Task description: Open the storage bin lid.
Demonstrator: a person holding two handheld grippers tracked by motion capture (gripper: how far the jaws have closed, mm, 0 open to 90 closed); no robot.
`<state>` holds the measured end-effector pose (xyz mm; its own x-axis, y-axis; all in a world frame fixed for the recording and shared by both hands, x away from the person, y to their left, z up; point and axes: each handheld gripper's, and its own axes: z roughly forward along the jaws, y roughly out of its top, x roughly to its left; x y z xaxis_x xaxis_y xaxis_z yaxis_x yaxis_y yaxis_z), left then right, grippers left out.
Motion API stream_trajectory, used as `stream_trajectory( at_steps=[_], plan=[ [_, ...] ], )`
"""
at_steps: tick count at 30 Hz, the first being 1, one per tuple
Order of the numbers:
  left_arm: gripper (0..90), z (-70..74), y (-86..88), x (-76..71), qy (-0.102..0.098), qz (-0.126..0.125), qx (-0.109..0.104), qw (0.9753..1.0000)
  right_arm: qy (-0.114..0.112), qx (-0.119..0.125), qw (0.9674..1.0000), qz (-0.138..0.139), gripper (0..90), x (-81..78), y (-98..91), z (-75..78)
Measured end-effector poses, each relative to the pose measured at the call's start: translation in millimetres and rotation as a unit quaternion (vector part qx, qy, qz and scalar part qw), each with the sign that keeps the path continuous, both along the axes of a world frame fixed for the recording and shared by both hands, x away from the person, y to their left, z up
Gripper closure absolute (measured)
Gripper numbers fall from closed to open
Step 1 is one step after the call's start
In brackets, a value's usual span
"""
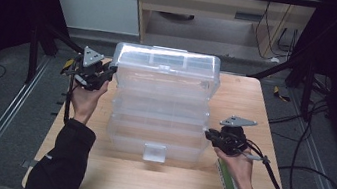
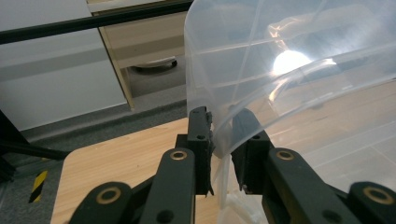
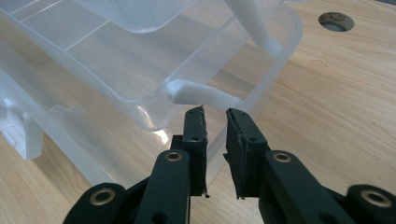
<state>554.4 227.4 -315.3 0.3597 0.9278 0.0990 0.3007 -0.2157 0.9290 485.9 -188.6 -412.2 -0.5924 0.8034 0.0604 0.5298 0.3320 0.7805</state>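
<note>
A clear plastic tiered organizer box [image 1: 161,104] stands mid-table, its trays fanned open in steps. My left gripper [image 1: 109,71] is at the top tier's far left corner, and in the left gripper view it [image 2: 223,128] is shut on that tier's thin clear wall [image 2: 243,70]. My right gripper [image 1: 210,135] is at the bottom tray's right side. In the right gripper view it [image 3: 215,115] is nearly closed, with the bottom tray's rim [image 3: 261,88] running in between the jaws, just below a white hinge arm [image 3: 198,93].
A white latch [image 1: 154,152] sits at the box's front. A long green-and-white item [image 1: 227,185] lies under the right hand near the front right edge. The wooden table [image 1: 264,119] has a round hole [image 3: 336,21]. Cables trail off to the right.
</note>
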Motion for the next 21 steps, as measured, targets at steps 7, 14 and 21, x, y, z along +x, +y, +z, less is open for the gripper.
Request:
stream_trajectory(
  at_steps=[7,14,21],
  plan=[
    [78.0,2.7,-1.5,10.1,0.000,0.005,-0.003,1.0000,0.003,0.003,1.0000,-0.004,78.1,-0.1,0.5,0.0],
    [78.2,4.3,-2.5,15.0,0.003,0.008,-0.005,1.0000,0.000,0.004,1.0000,-0.007,77.2,-0.1,1.2,-0.8],
    [78.4,5.0,-3.8,20.6,0.002,0.012,-0.007,0.9999,-0.007,-0.002,0.9998,-0.016,71.6,0.8,2.3,-2.4]
  ],
)
